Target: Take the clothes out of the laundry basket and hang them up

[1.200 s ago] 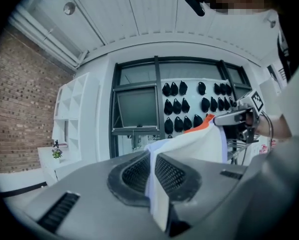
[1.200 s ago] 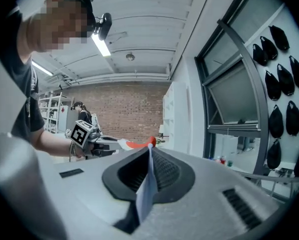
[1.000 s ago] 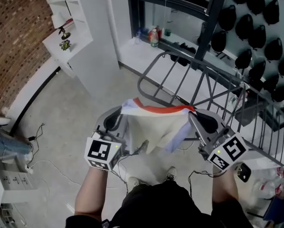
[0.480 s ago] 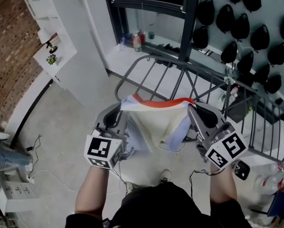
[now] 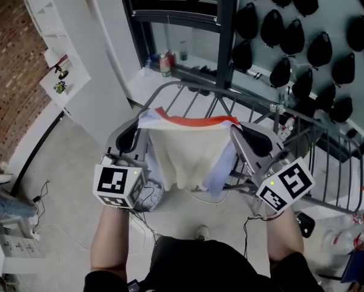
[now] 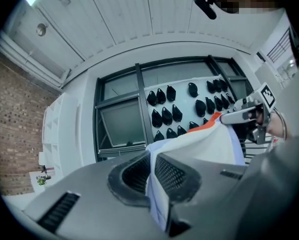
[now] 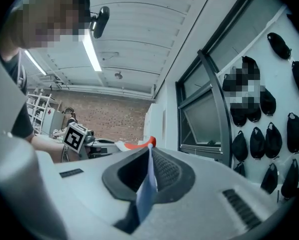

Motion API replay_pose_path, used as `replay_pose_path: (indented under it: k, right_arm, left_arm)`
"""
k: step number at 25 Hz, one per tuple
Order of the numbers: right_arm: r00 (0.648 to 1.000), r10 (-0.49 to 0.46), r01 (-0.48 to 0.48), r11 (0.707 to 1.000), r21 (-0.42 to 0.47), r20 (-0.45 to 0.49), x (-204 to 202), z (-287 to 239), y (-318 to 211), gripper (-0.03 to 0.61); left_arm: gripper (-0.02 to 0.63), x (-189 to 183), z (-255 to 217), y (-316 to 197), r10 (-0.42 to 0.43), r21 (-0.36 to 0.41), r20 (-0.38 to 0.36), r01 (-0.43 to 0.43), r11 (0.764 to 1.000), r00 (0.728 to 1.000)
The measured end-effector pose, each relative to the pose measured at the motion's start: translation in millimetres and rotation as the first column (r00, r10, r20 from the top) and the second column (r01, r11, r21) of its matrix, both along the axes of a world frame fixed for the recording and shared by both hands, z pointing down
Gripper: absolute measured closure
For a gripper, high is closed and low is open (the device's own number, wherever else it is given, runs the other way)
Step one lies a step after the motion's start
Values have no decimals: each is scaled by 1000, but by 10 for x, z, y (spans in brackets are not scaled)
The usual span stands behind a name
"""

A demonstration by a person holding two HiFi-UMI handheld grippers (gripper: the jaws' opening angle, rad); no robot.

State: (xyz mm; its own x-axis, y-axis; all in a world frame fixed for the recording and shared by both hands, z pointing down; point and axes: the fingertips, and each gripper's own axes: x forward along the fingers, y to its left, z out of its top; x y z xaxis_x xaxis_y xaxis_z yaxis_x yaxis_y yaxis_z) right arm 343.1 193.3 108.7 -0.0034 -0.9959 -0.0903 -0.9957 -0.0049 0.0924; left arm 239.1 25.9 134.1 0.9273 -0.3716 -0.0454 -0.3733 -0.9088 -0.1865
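I have both claws pointing level, away from me, with a garment (image 5: 188, 154) stretched between them at the centre of the head view. The left gripper (image 5: 139, 126) has its jaws pressed together on the cloth's left corner. In its own view the fabric comes out of the ribbed black pads as a thin folded edge. The right gripper (image 5: 238, 131) pinches the opposite corner the same way, with a pale blue sliver of cloth standing upright between its meshed pads.

The garment is soft and matte: a cream panel hanging in a loose curve, an orange-red band along its taut top edge and lavender fabric drooping at its 4 o'clock side. It hangs clear of the floor (image 5: 60, 163), which is smooth grey concrete.

A drying rack (image 5: 176, 85) of dark grey metal tube, with a rounded loop end and thin parallel rails, runs behind the cloth from 12 o'clock to 3 o'clock. Glossy black teardrop shapes (image 5: 273, 29) dot the pale wall at 1 o'clock. A rough brick wall (image 5: 11, 72) curves at 10 o'clock.
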Motion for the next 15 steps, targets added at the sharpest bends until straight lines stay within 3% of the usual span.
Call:
replay_pose_path:
  k: [15]
  right_arm:
    - [987, 145, -146, 989, 2, 73, 788, 194, -182, 563]
  left_arm:
    - [595, 857, 229, -244, 54, -23, 1, -54, 998, 999]
